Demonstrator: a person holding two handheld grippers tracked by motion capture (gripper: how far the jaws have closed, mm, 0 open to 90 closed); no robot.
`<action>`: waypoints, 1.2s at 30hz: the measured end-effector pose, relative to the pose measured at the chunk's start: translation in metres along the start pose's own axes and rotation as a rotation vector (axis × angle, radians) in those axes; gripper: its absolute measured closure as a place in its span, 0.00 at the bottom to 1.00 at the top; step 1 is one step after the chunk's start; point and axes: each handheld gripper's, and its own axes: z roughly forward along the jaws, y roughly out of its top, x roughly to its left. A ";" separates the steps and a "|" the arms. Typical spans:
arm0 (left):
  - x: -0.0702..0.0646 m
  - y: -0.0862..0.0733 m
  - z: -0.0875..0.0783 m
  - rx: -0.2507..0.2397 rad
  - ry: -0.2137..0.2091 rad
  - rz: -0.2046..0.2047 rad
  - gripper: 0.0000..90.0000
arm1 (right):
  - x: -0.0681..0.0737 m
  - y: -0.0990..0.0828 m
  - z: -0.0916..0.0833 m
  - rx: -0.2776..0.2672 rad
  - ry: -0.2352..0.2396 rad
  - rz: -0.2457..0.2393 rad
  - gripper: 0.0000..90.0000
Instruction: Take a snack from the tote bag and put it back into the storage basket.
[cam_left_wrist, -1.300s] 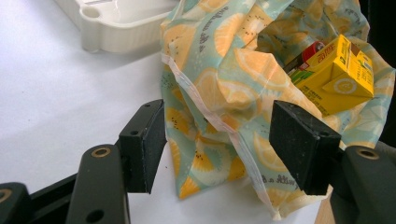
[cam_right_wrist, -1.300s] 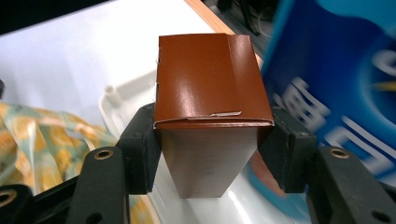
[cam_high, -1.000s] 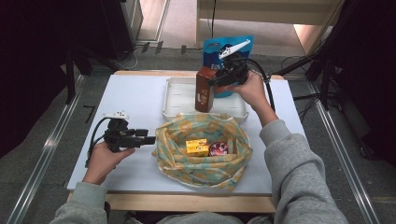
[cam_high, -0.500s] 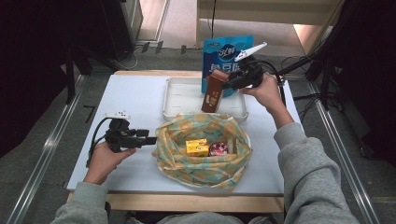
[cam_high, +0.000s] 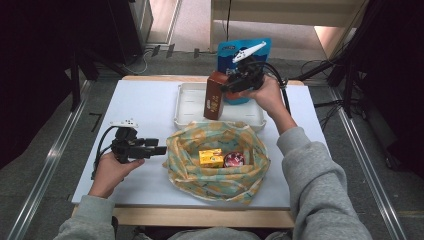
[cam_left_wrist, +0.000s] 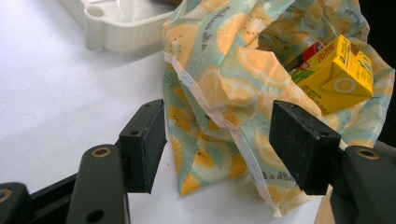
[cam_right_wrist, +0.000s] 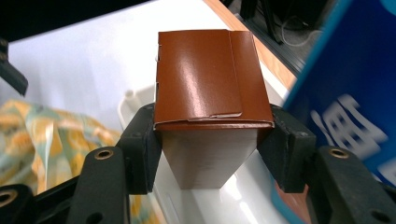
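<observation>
Here the right hand-held gripper (cam_high: 227, 89) clamps an upright brown carton (cam_high: 214, 95) over the white tray (cam_high: 187, 107), far from the left hand-held gripper (cam_high: 159, 150), jaws apart, beside the cloth bag (cam_high: 190, 172).

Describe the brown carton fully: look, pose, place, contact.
The brown carton is a tall, glossy cardboard box with a folded, glued top flap and a small printed label on its front. It stands about upright over the white tray, clamped on two opposite sides by the right tongs, before a blue bag.
</observation>
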 end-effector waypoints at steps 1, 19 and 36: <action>0.000 0.000 -0.001 0.000 0.004 -0.002 0.42 | 0.001 0.002 0.005 -0.008 0.004 0.008 0.50; -0.001 -0.001 0.000 0.004 0.007 -0.002 0.42 | -0.010 -0.010 -0.003 0.049 0.033 0.048 0.47; -0.002 0.000 0.002 0.008 0.005 0.001 0.42 | -0.022 -0.059 -0.024 0.127 0.035 0.055 0.47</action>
